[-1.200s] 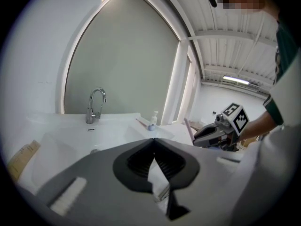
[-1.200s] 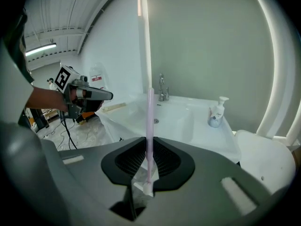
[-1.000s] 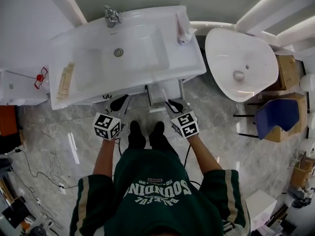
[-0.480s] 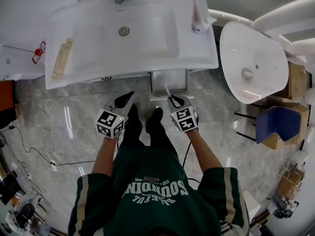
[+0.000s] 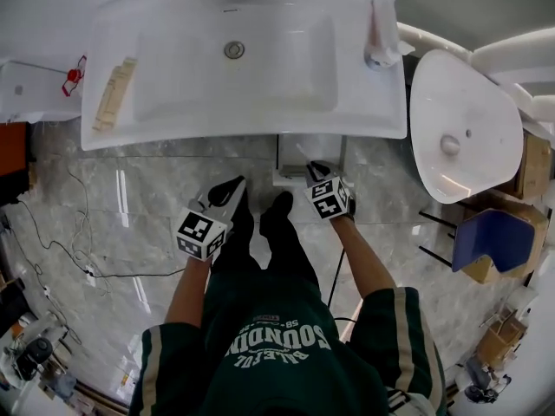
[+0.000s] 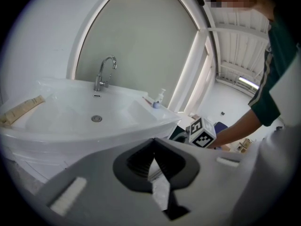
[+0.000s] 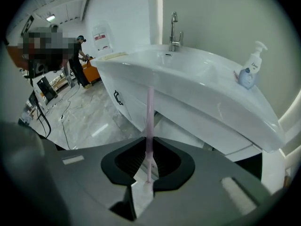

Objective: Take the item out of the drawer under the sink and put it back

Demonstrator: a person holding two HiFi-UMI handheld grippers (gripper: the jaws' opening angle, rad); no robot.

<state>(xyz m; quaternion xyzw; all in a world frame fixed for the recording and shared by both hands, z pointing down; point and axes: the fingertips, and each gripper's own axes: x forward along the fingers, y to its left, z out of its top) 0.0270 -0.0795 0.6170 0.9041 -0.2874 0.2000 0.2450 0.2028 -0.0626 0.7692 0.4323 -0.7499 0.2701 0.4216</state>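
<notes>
Pale pink and thin, the stick [image 7: 150, 126] is in my right gripper [image 7: 149, 166]. The jaws are pinched tight on its near end, and the rest stands free ahead of them.

Its long axis runs straight out along the line of the jaws. The free end points away from me and up, towards the front edge of the sink [image 5: 173, 133]. From the head view the stick slants over the open drawer [image 5: 283, 159], which juts out from under the sink's front just right of the middle. So the stick is out of the drawer and above it, touching nothing but my pads.

I take the end grip to be deliberate: with the length leading, I can tip the far end down and slide it into the drawer without the gripper body fouling the drawer's walls. That puts me, I'd say, at the turn of the job, with the stick out and going back next.

My left gripper [image 6: 154, 166] has its jaws closed together with nothing between them. It hangs in front of the sink and to the left of the drawer, well clear of it. That looks like plain housekeeping, parked aside so the right has the drawer mouth to itself.

The risk I see is that a stick this slim, held at one end, could swing or slip if it catches the sink's underside.
</notes>
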